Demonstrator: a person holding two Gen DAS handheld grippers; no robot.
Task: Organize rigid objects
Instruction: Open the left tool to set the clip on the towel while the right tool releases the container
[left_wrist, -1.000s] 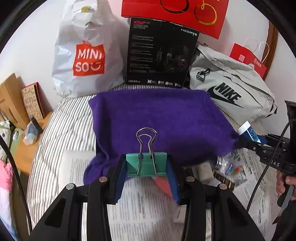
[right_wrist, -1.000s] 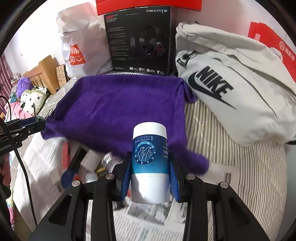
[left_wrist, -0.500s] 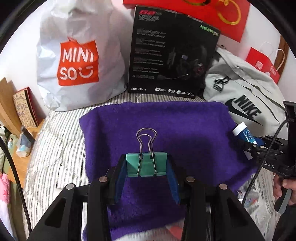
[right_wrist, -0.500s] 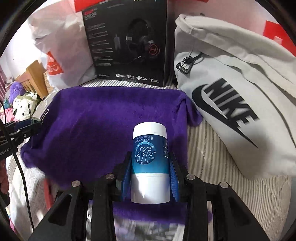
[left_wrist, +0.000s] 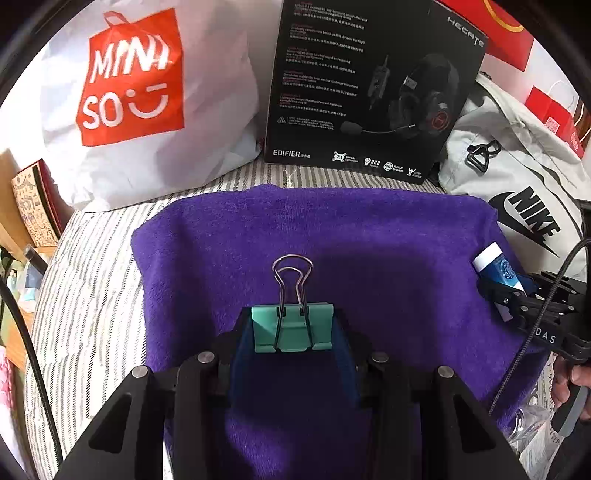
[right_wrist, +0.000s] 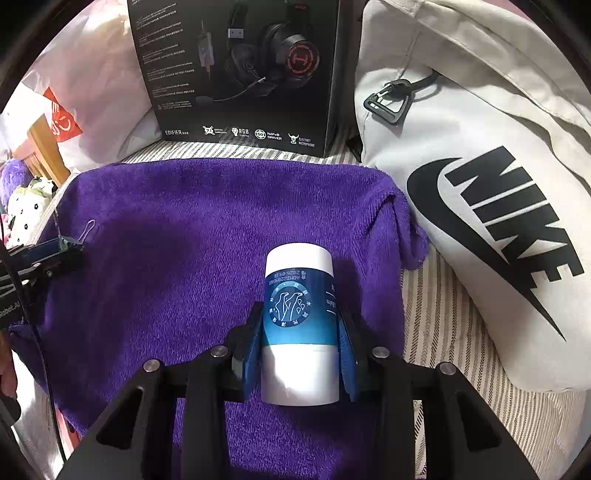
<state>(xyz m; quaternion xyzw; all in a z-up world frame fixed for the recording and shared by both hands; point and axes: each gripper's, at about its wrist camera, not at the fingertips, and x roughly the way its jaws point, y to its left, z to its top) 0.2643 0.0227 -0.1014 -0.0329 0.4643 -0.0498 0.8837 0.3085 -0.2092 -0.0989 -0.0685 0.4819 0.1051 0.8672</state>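
Both held things had travelled from above the newspaper to above the purple towel. Held in the left gripper, jaws narrow, the teal binder clip pointed its wire handles away from the camera, toward the far headset box. Clamped at its blue band in the right gripper, the white-and-blue tube lay lengthwise along the fingers, white end far. Right of the towel lay a grey Nike bag; far left stood a Miniso bag, all on the striped bed.
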